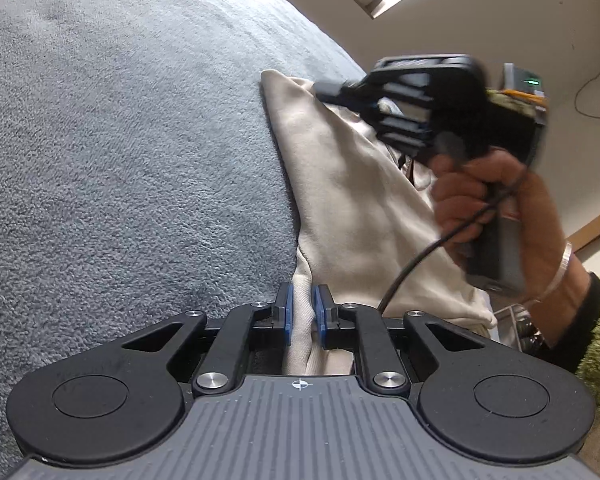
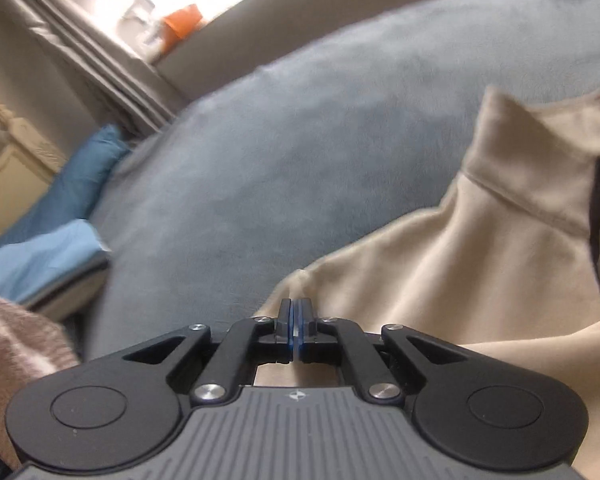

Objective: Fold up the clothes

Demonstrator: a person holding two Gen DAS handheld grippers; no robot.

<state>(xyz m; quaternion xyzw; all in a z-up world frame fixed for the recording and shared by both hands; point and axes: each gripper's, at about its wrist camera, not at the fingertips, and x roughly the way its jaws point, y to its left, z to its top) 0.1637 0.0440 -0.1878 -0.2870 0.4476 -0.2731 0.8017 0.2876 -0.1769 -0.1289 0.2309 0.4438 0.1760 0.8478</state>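
The left hand-held gripper (image 1: 303, 312) pinches a bunched edge of the cream garment (image 1: 352, 200). The right hand-held gripper (image 2: 296, 322) has its pads pressed together on another edge of it. The garment lies rumpled on the grey blanket (image 1: 120, 140), near that blanket's edge. I judge the folding barely begun: no neat fold shows.

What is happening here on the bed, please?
A person is folding a cream garment on a grey-blue blanket, with a gripper in each hand. The left gripper is clamped on a fold of the garment's edge. The right gripper is shut at another edge of the cloth, seemingly pinching it. The garment lies only partly folded, bunched and creased.
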